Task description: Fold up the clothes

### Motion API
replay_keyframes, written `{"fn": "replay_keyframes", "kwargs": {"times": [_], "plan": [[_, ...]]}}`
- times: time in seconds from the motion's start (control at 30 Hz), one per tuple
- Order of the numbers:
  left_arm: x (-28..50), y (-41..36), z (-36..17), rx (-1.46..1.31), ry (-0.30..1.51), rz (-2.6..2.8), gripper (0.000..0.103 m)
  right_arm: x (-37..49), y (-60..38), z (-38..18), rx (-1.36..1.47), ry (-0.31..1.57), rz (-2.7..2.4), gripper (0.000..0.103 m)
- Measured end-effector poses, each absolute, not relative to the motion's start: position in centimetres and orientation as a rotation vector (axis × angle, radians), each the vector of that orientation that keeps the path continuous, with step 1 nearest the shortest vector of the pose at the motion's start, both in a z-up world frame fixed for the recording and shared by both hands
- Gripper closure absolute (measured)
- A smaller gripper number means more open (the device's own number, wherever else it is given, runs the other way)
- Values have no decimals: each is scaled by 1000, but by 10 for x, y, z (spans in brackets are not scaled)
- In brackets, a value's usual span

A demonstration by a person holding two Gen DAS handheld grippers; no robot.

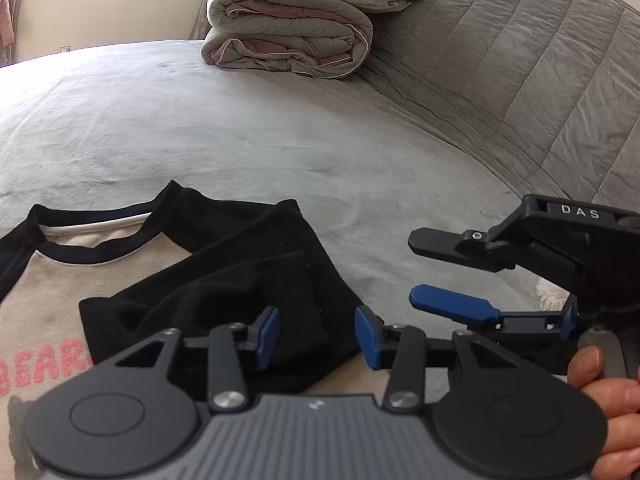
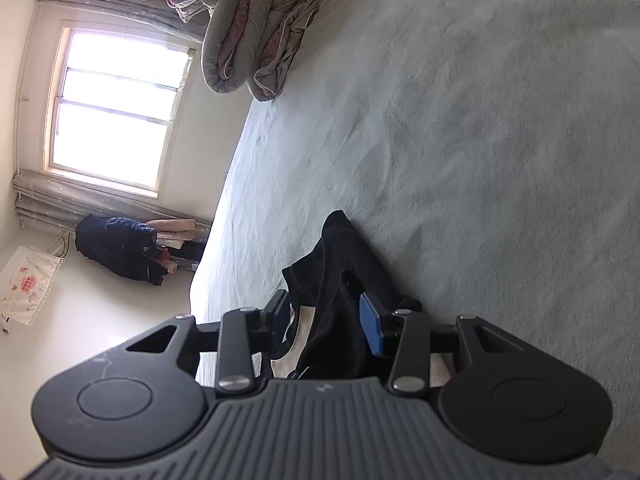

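A grey bed [image 1: 280, 128] fills both views, a rolled quilt [image 1: 288, 36] at upper centre. The shirt [image 1: 52, 300] (cream body, black sleeve [image 1: 240, 272]) lies lower left. The left gripper [image 1: 317, 338] hangs apart over the sleeve; the right gripper [image 2: 326, 320] stands apart too, black cloth between its pads.

A rolled grey-pink duvet [image 1: 288, 28] lies on the bed [image 1: 200, 120]; window [image 2: 112, 108] beyond

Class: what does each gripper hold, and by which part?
Right gripper: nothing. Left gripper straddles the shirt's black sleeve; whether its pads grip it cannot be told.
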State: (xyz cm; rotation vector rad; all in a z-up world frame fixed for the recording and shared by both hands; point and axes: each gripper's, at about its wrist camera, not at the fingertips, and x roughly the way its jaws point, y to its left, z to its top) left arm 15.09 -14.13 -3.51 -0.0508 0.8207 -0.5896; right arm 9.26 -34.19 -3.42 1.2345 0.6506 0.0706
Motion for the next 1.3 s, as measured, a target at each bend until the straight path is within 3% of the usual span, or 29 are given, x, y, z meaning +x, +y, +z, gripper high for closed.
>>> {"fn": "replay_keyframes", "kwargs": {"times": [0.13,0.37,0.4,0.43,0.7,0.77,0.87,0.93,1.03,1.1,1.2,1.3], "plan": [[167,-163,-54,-64,882,-557,74,92,-350,-39,1286,662,62,59],[167,-173,-61,-45,864,-531,75,93,-351,-42,1300,676,63,59],[166,-173,-60,-32,860,-529,83,94,-350,-43,1301,680,64,59],[166,-171,-60,-33,859,-528,101,94,-349,-43,1300,683,65,59],[172,-131,-57,-271,873,-546,103,92,-345,-41,1287,686,69,59],[171,-128,-55,-288,875,-559,100,92,-346,-40,1288,679,66,59],[168,-132,-51,-270,868,-576,82,92,-347,-41,1297,676,59,59],[166,-139,-50,-250,870,-583,64,91,-348,-41,1303,676,58,59],[162,-155,-55,-161,897,-568,58,91,-348,-40,1299,673,62,59],[157,-163,-61,-81,886,-525,66,91,-348,-39,1299,672,65,59],[155,-156,-65,-84,864,-478,87,91,-348,-40,1307,676,66,59],[159,-138,-68,-178,876,-473,95,92,-348,-41,1312,678,66,59]]}}
